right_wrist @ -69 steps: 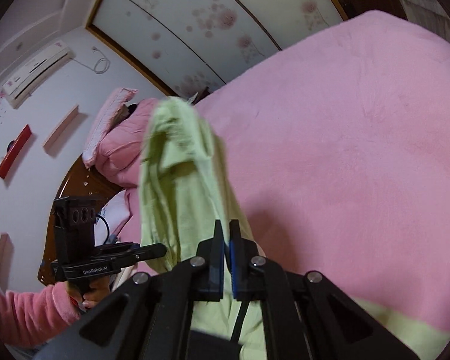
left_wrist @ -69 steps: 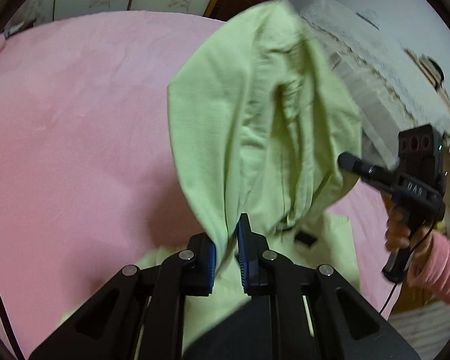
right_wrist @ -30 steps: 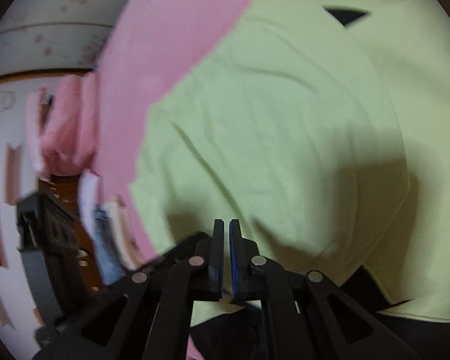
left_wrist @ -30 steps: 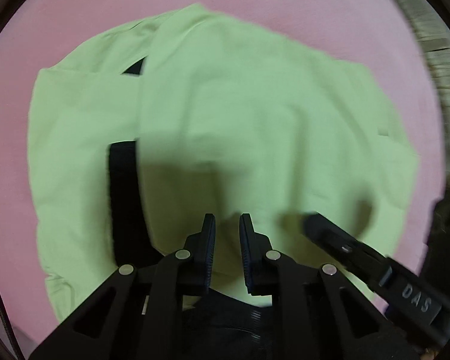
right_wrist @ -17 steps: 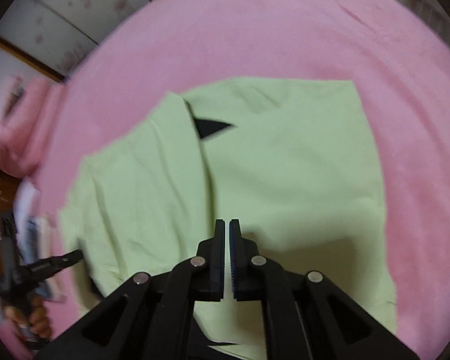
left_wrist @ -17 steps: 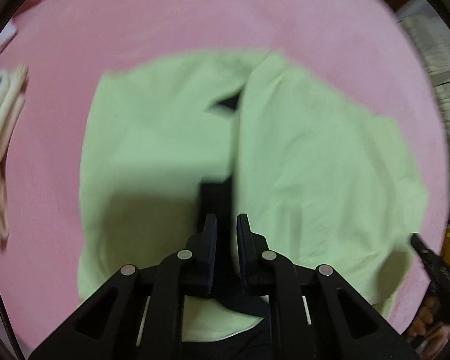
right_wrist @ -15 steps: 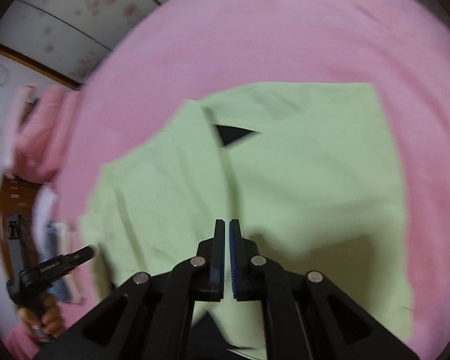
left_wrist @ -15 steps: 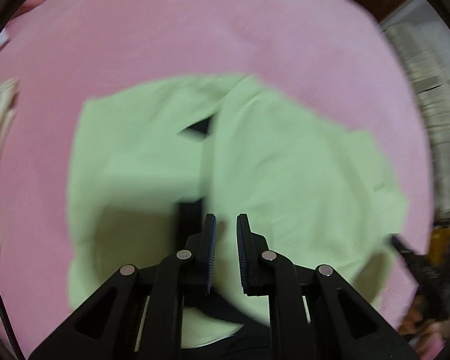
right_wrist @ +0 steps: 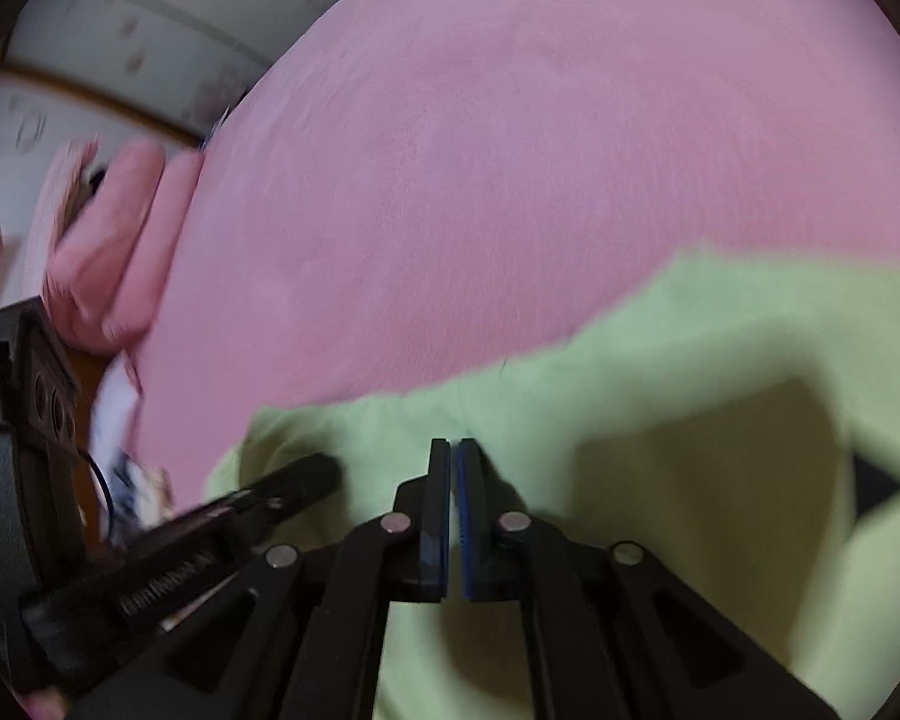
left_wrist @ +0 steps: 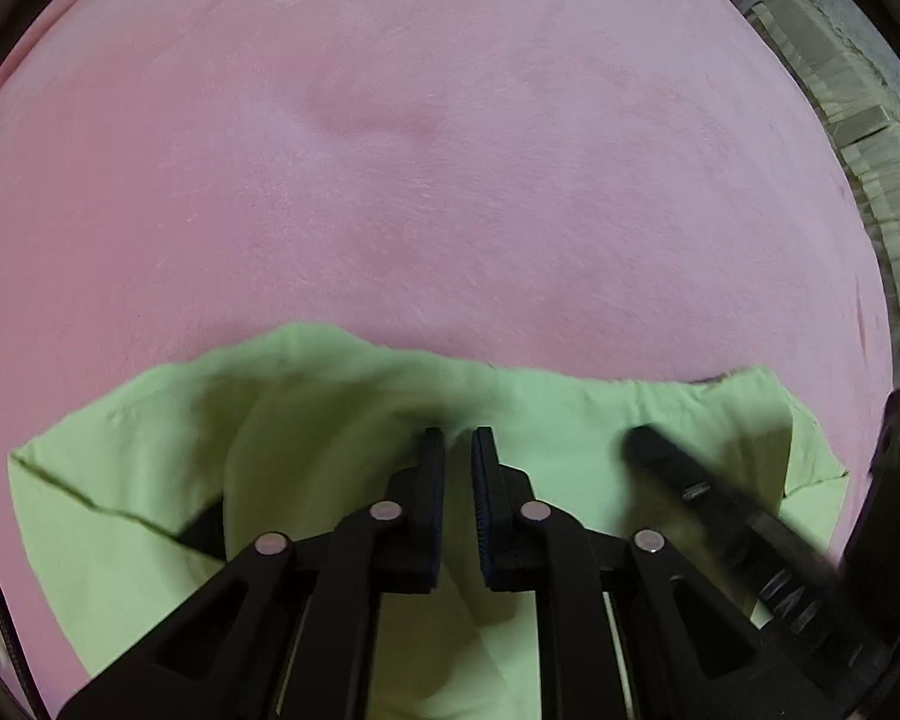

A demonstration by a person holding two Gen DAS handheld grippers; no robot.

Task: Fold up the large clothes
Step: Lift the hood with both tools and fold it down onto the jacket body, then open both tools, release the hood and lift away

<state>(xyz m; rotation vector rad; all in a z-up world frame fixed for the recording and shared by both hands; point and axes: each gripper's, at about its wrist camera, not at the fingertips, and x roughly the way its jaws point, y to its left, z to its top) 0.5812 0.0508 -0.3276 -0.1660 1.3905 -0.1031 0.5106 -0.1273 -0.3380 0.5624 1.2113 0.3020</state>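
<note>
Pale green cloth, the garment [left_wrist: 342, 438], lies spread on a pink bed cover [left_wrist: 450, 180], filling the lower part of both wrist views while the pink plush surface stretches away above it. Its far edge runs in a soft, wavy line across the left wrist view, and a fold or overlapping layer shows at the lower left, with a dark triangular gap just beneath that seam. In the right wrist view the same garment [right_wrist: 660, 396] has a small black triangle near its right side.

Left tongs [left_wrist: 457, 450] point steeply down at the cloth with only a narrow slit between the two sides; they are closing, and no fabric is visibly caught between them, the tips hovering at or just above the green surface. Right tongs [right_wrist: 453, 450] are pressed together, their blue-lined inner faces meeting, and nothing shows pinched between them; their tips sit over the garment close to its far edge.

Each tool appears in the other's view: the right tongs [left_wrist: 690, 480] come in blurred from the lower right of the left wrist view, over the cloth, and the left tongs [right_wrist: 294, 480] reach in from the lower left of the right wrist view, just beside the right ones.

At the left of the right wrist view, pink bedding [right_wrist: 114, 252] is bunched near a pale wall
</note>
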